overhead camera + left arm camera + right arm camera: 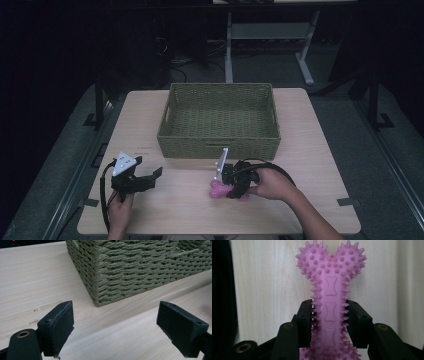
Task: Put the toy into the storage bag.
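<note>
A pink spiky bone-shaped toy [331, 290] lies on the wooden table [320, 150], its knobbed end pointing away from the camera in the right gripper view. My right gripper [330, 320] is shut on the toy's shaft, both black pads pressing its spikes. From above, the toy [217, 190] shows just left of the right gripper [235, 189], near the table's front middle. My left gripper [156, 176] rests at the front left, held by a hand. Its jaws stand wide open in the left gripper view [116, 322], with bare table between them.
A green woven basket [170, 131] stands at the middle back of the table; its near corner [100, 290] rises just beyond the left gripper's jaws. Table legs and cables stand on the dark floor behind. Bare tabletop lies left and right of the basket.
</note>
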The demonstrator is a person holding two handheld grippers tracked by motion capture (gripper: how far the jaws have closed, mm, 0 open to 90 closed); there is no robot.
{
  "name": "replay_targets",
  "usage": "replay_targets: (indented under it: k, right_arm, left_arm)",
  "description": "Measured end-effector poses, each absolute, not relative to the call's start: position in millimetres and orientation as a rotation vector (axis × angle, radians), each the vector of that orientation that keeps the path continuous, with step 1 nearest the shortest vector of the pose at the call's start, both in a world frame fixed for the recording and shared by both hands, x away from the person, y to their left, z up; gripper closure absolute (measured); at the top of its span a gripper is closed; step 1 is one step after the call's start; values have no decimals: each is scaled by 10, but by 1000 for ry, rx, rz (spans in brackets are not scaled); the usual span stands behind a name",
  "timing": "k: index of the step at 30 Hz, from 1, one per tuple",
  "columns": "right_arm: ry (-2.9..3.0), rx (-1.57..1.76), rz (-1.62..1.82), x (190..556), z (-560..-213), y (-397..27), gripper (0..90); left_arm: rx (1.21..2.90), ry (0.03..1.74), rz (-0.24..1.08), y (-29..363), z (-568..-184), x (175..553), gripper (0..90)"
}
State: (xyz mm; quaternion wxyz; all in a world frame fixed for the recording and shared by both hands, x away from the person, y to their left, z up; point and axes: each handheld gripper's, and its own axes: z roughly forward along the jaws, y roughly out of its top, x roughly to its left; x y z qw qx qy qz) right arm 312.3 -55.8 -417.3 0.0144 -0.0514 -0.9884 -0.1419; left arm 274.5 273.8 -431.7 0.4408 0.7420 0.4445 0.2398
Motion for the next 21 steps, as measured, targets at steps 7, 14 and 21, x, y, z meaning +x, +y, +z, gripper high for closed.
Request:
replay_targets:
  k: [7,14,21]
  right_arm:
    - [-3049,-190,-526,3245,-3973,-643,581]
    - [-3033,-206,-593,3356,-3740,-732,581]
    - [-3019,-233,-638,3491,-3506,-808,581]
  left_arm:
    - [1844,1099,595,2734,-4315,2742,139]
    - [1843,1102,595,2741,-4321,2751,138]
    - [1836,1102,590,2739,-4324,2748,138]
